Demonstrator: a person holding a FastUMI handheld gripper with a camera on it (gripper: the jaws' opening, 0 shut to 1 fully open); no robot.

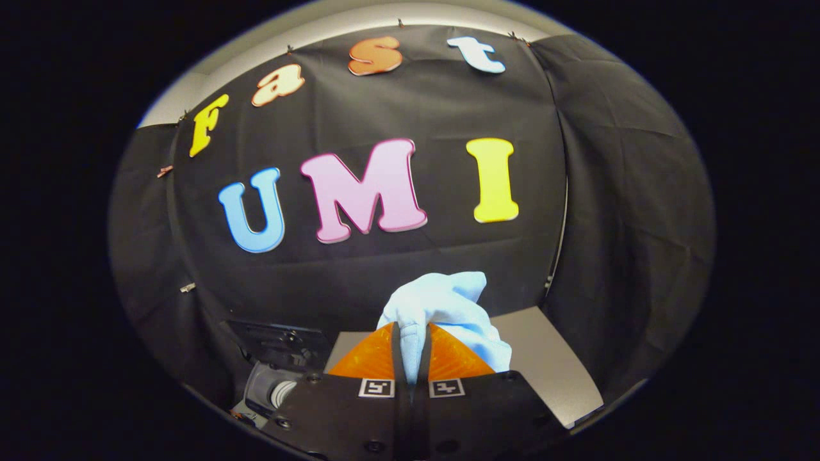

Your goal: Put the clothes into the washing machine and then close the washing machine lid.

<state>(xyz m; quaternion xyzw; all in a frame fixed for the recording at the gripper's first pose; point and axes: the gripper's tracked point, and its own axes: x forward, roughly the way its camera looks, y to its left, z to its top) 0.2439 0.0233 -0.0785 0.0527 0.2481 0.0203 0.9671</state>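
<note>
1. Jaws: nearly together, clamped on a fold of the light blue cloth (442, 307), which is pinched in the narrow gap between the two fingers (371, 358).
2. Gripper (410, 358): raised, facing the black cloth wall (397, 109) of the booth.
3. Cloth position: held above the bench (551, 365). It bunches up in a rounded mound just ahead of the fingertips and drapes down over the right finger. No part of it can be seen touching the bench.
4. Bench: a pale grey surface below and beyond the fingers, running to the right as far as the wall.
5. Washing machine (275, 378): a dark unit with a grey rounded part, low and to the left of the fingers, near the left end of the bench. Whether its lid is up or down cannot be told from this angle.
</note>
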